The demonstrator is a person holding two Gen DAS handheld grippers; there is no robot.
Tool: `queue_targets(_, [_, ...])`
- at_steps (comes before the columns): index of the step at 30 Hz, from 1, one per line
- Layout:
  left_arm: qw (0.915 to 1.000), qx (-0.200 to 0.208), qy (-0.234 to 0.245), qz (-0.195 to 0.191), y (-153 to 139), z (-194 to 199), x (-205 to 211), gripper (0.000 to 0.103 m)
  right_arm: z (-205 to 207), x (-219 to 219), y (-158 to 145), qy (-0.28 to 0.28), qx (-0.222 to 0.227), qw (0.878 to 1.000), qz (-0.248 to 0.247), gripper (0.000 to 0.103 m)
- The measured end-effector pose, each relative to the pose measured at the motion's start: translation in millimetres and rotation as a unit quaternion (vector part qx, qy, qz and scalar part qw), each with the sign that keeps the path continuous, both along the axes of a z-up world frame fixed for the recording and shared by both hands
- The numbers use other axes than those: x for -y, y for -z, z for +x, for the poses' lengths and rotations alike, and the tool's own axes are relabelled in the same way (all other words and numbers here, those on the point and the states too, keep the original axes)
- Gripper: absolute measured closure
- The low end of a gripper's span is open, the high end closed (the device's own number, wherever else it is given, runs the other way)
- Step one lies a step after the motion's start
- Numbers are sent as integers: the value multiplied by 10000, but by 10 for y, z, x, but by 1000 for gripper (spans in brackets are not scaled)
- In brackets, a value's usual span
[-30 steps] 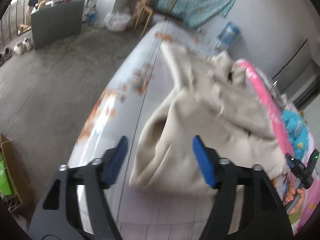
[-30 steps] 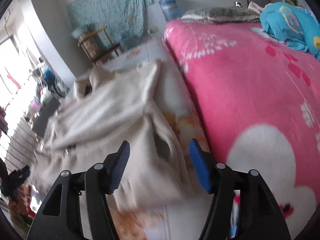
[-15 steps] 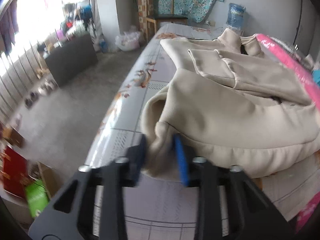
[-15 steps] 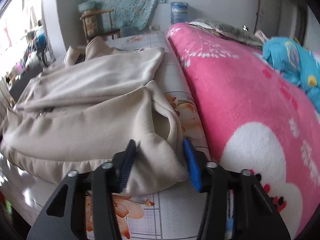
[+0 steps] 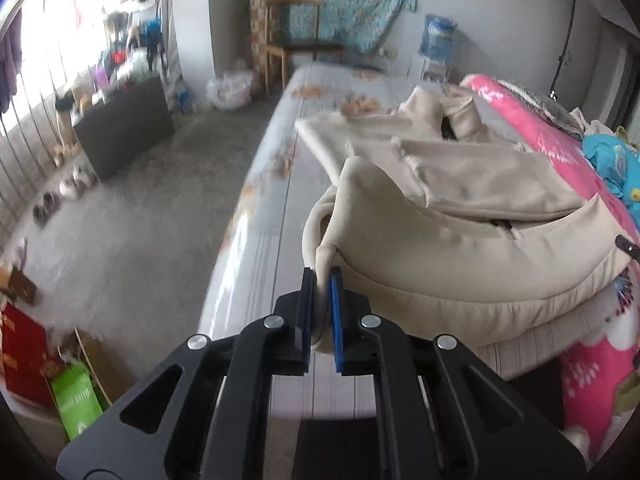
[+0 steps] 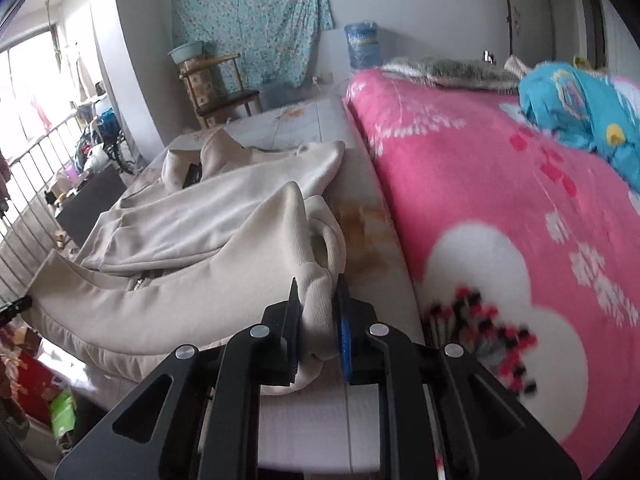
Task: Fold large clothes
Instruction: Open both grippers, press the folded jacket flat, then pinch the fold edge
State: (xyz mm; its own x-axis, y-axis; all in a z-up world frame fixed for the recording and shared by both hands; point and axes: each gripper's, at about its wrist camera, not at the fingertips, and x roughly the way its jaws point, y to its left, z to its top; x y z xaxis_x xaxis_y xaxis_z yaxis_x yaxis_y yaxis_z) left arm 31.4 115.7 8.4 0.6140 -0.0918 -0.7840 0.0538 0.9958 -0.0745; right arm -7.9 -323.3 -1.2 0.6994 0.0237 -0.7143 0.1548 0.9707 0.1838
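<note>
Two corners of the beige jacket (image 5: 472,248) on the bed (image 5: 264,216) are pinched: your left gripper (image 5: 320,304) and right gripper (image 6: 318,320) are closing on its hem. Next, I'd judge, carry both corners evenly toward the collar

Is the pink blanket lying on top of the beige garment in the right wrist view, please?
No, the pink blanket lies beside the beige garment, on its right, with a strip of mattress between them.
</note>
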Motion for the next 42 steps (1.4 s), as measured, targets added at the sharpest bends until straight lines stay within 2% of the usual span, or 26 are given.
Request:
queue_targets(2, [9995, -297, -25, 33, 163, -42, -78, 90, -25, 93, 169, 137, -361, 9993, -7, 74])
queue_targets(4, [9986, -405, -317, 150, 267, -51, -206, 89, -46, 185, 205, 357, -474, 9982, 17, 68])
queue_targets(6, [9987, -295, -423, -30, 215, -62, -287, 88, -123, 254, 106, 495, -238, 9982, 241, 63])
queue_targets(8, [9989, 60, -372, -286, 56, -70, -309, 79, -161, 223, -48, 496, 99, 9982, 309, 56])
queue_targets(11, [9983, 308, 100, -493, -60, 9, -89, 67, -35, 47, -127, 160, 278, 9987, 385, 47])
queue_targets(13, [9964, 136, 524, -652, -4, 135, 197, 60, 151, -194, -76, -267, 155, 9984, 482, 45])
queue_targets(15, [9938, -184, 848, -700, 141, 291, 486, 59, 393, -468, 67, -636, -134, 9965, 531, 44])
queue_targets(19, [9914, -472, 1150, -416, 440, 460, 971, 59, 634, -919, 355, -930, -704, 9926, 351, 44])
queue_targets(22, [9921, -263, 1200, 256, 547, 449, 1218, 60, 668, -1153, 463, -1042, -788, 9907, -370, 44])
queue_targets(24, [9911, -126, 1213, 532, 567, 408, 1311, 65, 641, -1271, 472, -1172, -771, 9868, -807, 52])
queue_targets(26, [9900, -30, 1282, 589, 548, 377, 1343, 89, 633, -1313, 456, -1373, -760, 9843, -803, 79])
queue_targets(28, [9885, 66, 1307, 758, 547, 366, 1396, 100, 644, -1348, 442, -1492, -773, 9821, -850, 95])
queue_targets(31, [9884, 203, 1339, 690, 424, 346, 1392, 101, 598, -1358, 339, -1481, -629, 9820, -990, 98])
queue_targets(36, [9901, 697, 1191, 263, 36, 365, 1212, 101, 616, -1296, 26, -1247, -106, 9887, -827, 98])
queue_targets(38, [9902, 666, 1178, 337, 127, 458, 1252, 101, 711, -1280, 85, -1174, -113, 9899, -790, 98])
queue_targets(42, [9922, 342, 1127, 418, 494, 628, 1298, 101, 920, -1272, 444, -1111, -443, 9900, -746, 98])
